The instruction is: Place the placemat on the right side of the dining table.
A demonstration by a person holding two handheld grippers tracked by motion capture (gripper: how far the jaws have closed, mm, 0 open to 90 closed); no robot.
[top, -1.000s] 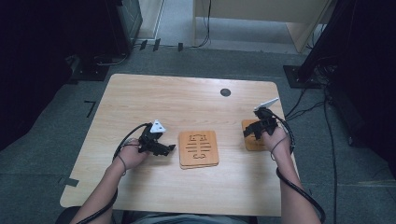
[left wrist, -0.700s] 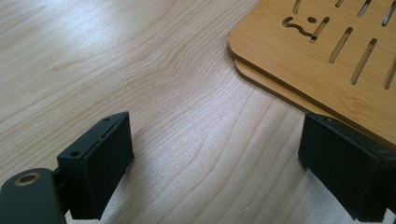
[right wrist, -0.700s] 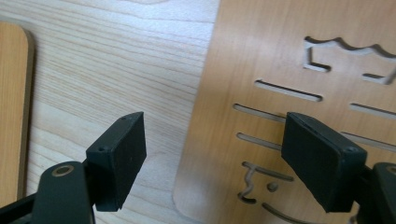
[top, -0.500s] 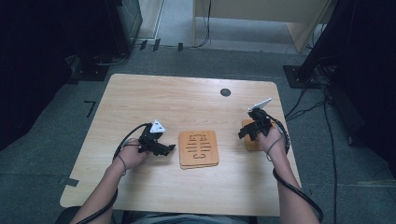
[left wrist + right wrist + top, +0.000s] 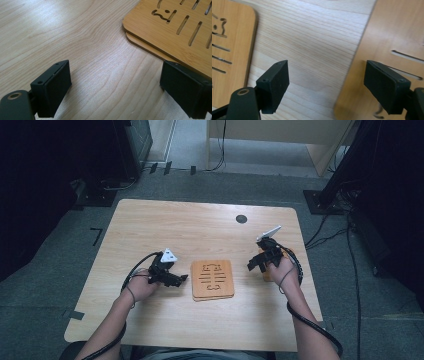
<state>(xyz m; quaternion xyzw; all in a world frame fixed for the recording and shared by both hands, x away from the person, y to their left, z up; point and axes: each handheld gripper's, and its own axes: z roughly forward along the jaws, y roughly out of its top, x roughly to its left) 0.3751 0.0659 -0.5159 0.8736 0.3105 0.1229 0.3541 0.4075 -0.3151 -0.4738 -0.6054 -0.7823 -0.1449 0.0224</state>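
Two slotted wooden boards lie stacked (image 5: 213, 279) at the middle of the table; in the left gripper view the stack (image 5: 175, 30) shows its two layers at a corner. My left gripper (image 5: 182, 280) rests just left of the stack, jaws open over bare tabletop (image 5: 115, 92). A third wooden board (image 5: 265, 273) lies at the right, partly under the right hand. My right gripper (image 5: 252, 266) points left between that board and the stack, open (image 5: 327, 85). Its right jaw hangs over the right board (image 5: 392, 32), whose edge looks blurred. The stack's edge (image 5: 229, 50) shows at the left.
The light wooden table (image 5: 200, 230) has a small black round spot (image 5: 241, 218) near its far edge. Cables trail from both grippers along the forearms. Dark equipment and floor cables surround the table on grey carpet.
The right gripper has shifted left, off the right board and toward the central stack. The left gripper and the boards have stayed in place.
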